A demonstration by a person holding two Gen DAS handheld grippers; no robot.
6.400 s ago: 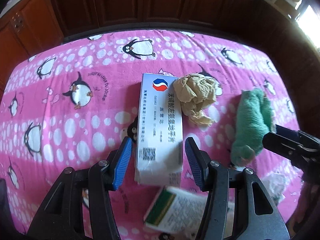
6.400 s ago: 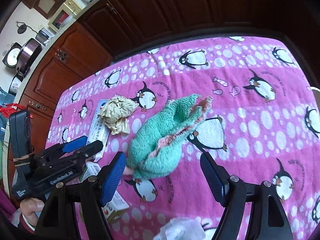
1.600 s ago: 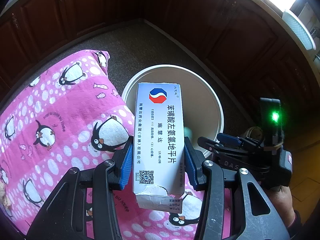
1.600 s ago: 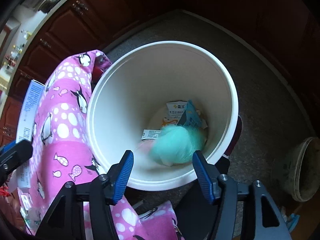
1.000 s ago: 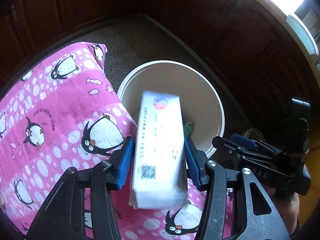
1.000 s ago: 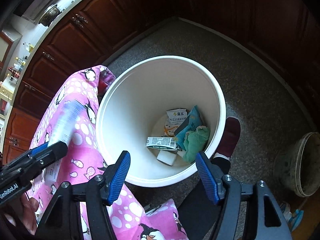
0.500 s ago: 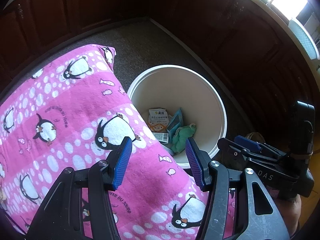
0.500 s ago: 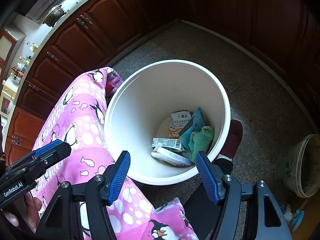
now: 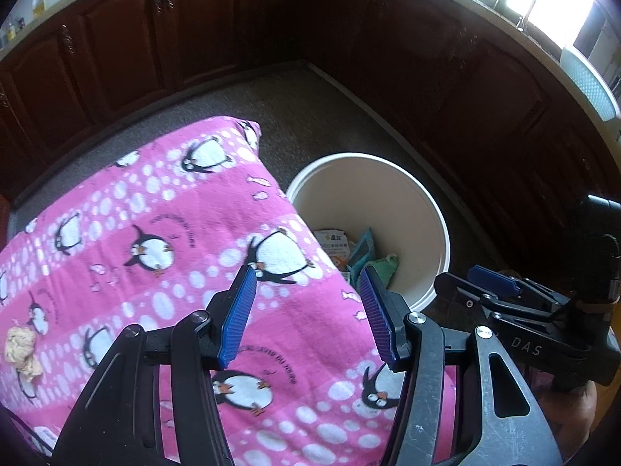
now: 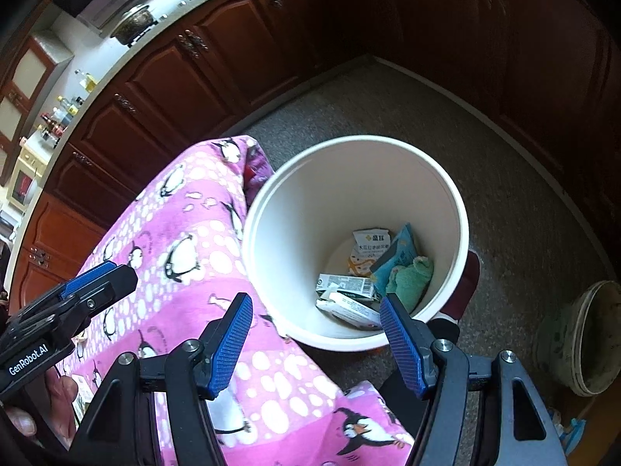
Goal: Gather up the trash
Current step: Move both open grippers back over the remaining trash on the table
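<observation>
Right wrist view: white bin [image 10: 458, 209] at 1 o'clock holds green cloth [image 10: 411, 281] and cartons. Right gripper [image 10: 316, 339] and left gripper [image 9: 306, 312] both empty, jaws apart. Crumpled paper [image 9: 19, 345] lies at 9 o'clock on pink-covered surface [image 9: 163, 209], likely next pickup.

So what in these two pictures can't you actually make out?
- White bin: its near floor, left wrist view, hidden by the pink penguin cloth.
- White box print: right wrist view, too small.
- Crumpled paper: left wrist view, near the edge, blurred.
</observation>
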